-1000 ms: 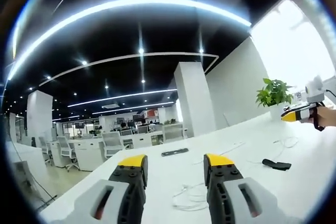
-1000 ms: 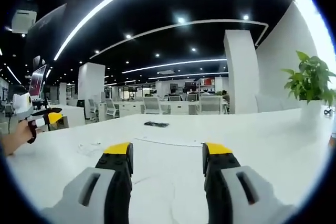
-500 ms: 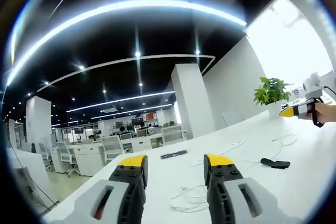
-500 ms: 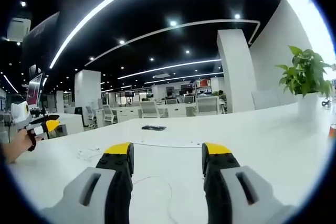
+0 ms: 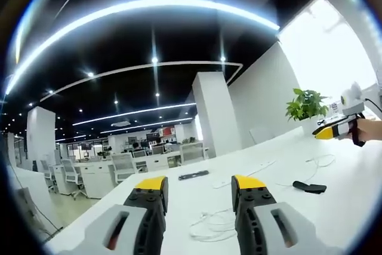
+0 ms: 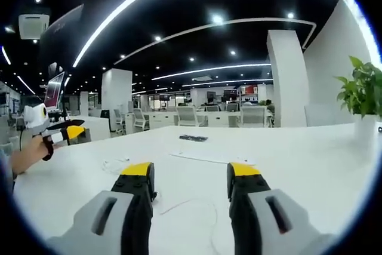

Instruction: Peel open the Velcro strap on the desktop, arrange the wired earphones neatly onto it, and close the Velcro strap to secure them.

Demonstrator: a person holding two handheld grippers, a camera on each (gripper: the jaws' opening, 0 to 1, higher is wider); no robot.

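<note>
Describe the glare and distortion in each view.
Left gripper view: the bright window wall at right is blown out white, and the long ceiling light strip bows into an arc. Right gripper view: a similar curved light strip; evenly lit white desktop.

My left gripper [image 5: 197, 192]: two black jaws, yellow tips, grey housings with dark slots | my right gripper [image 6: 187, 178]: same black jaws, yellow tips, grey slotted housings.
</note>
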